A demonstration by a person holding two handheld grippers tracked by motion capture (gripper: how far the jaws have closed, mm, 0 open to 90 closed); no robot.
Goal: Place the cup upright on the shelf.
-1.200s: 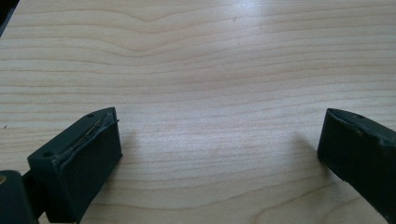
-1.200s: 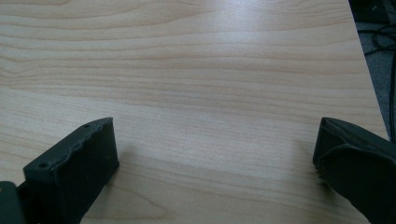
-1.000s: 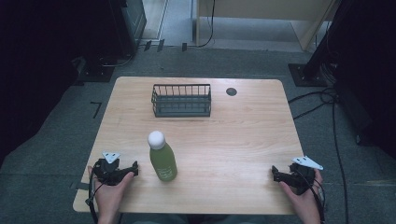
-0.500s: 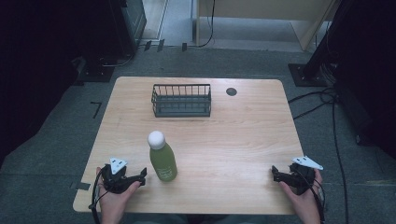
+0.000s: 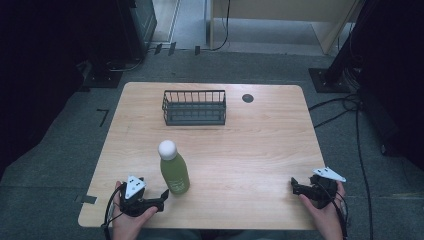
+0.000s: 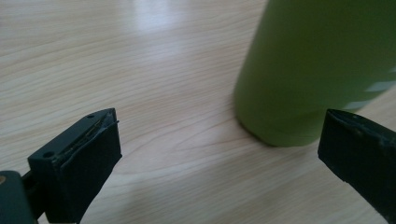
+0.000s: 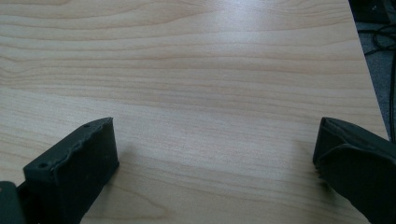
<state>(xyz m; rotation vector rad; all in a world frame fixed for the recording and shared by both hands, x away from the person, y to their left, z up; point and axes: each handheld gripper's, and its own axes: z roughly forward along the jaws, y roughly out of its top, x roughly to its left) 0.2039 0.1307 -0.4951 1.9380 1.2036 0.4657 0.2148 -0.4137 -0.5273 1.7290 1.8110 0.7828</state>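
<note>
— What stands around the green bottle (image 5: 174, 171)?

— Little. It stands upright with its white cap (image 5: 167, 149) on the front left part of the wooden worktop (image 5: 260, 140). A dark wire basket (image 5: 194, 107) sits well apart from it toward the far edge, and a small round dark grommet (image 5: 248, 98) lies near the basket's right.

— And the grippers?

— The left gripper (image 5: 161, 198) rests by the front edge, just beside the bottle's base, jaws spread wide; in its own view the bottle (image 6: 322, 65) stands ahead, nearer the right-hand jaw (whether that jaw touches it, I cannot tell). The right gripper (image 5: 294, 185) lies near the front right corner, jaws also wide, with bare wood between them (image 7: 215, 140).

— Room to move?

— Open wood stretches between bottle and right gripper, and between bottle and basket. The right gripper view shows the worktop's edge close by, with cables (image 7: 380, 44) on the floor beyond.
</note>
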